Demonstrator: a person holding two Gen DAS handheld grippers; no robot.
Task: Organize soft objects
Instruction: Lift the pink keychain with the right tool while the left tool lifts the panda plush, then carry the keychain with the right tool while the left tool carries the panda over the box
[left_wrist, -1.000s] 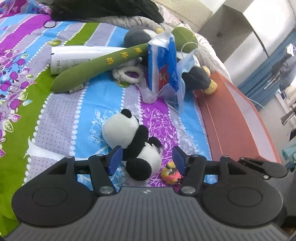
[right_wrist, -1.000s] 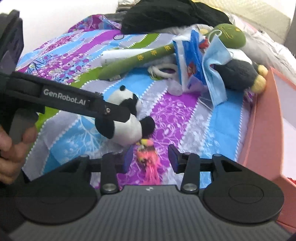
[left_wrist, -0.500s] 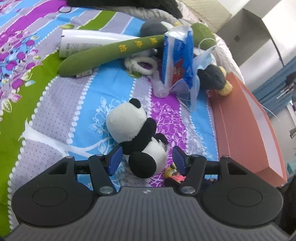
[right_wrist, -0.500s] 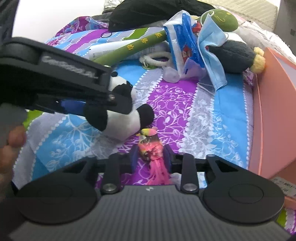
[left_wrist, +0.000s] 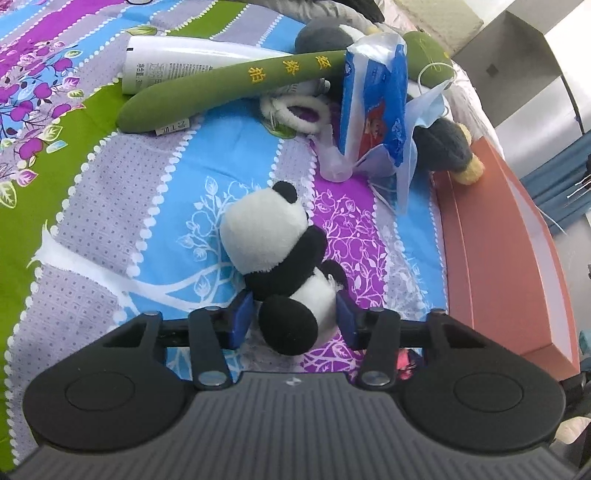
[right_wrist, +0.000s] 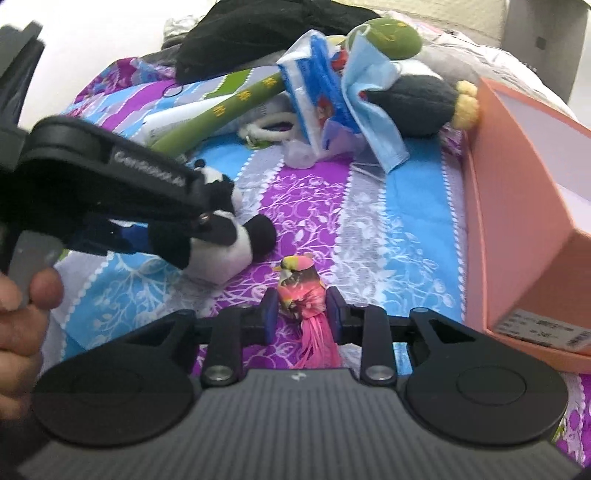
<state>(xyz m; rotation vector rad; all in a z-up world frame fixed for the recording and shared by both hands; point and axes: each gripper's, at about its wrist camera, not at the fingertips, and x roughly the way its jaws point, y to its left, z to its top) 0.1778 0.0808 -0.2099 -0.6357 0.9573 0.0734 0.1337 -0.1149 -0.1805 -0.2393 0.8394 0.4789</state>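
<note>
A black-and-white panda plush (left_wrist: 273, 247) lies on the striped bedspread. My left gripper (left_wrist: 293, 323) has closed around the panda's lower body, with both blue pads touching it. In the right wrist view the panda (right_wrist: 225, 251) shows partly behind the left gripper. My right gripper (right_wrist: 301, 314) is shut on a small pink bird toy (right_wrist: 303, 291) with pink tail feathers, just above the bedspread. A long green plush (left_wrist: 229, 88) and a dark grey plush (left_wrist: 439, 144) lie further back.
An orange box (right_wrist: 524, 206) stands open to the right at the bed's edge. A blue-and-white packet (left_wrist: 373, 107), a blue face mask (right_wrist: 373, 110), a white tube (left_wrist: 173, 59), a white fuzzy ring (left_wrist: 295, 114) and black clothing (right_wrist: 266, 33) lie at the back.
My right gripper has closed on the pink bird toy. My left gripper has moved forward over the panda and narrowed onto its lower body.
</note>
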